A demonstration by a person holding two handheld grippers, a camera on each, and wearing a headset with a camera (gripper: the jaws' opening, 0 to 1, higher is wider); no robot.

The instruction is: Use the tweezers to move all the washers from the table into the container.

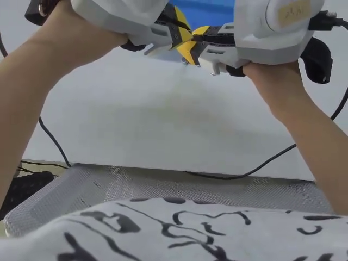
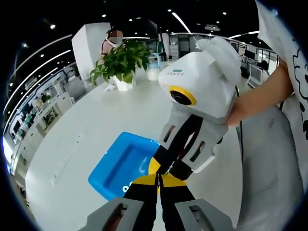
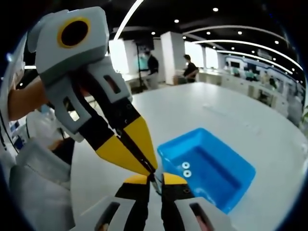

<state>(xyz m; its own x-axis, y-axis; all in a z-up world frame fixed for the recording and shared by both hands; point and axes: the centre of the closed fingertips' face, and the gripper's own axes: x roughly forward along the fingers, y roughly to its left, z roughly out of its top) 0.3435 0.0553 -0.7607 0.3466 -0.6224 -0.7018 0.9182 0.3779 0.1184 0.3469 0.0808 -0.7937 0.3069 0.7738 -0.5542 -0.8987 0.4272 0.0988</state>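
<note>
My two grippers meet tip to tip above the white table. The left gripper (image 1: 182, 39) (image 2: 159, 180) is shut on thin dark tweezers (image 3: 137, 150), which run out between its yellow tips. The right gripper (image 1: 191, 54) (image 3: 155, 180) faces it, and its jaws are closed on the tweezers' front end. Behind and below the tips lies the blue container (image 1: 209, 10) (image 2: 120, 166) (image 3: 219, 175). Two washers (image 3: 185, 169) rest on its floor. The grippers hide any washers on the table.
The white table (image 1: 163, 119) stretches ahead, with a black cable (image 1: 261, 163) along its near edge. A mesh chair back (image 1: 109, 187) and my patterned clothes sit low in the head view. A potted plant (image 2: 122, 60) and people stand far off.
</note>
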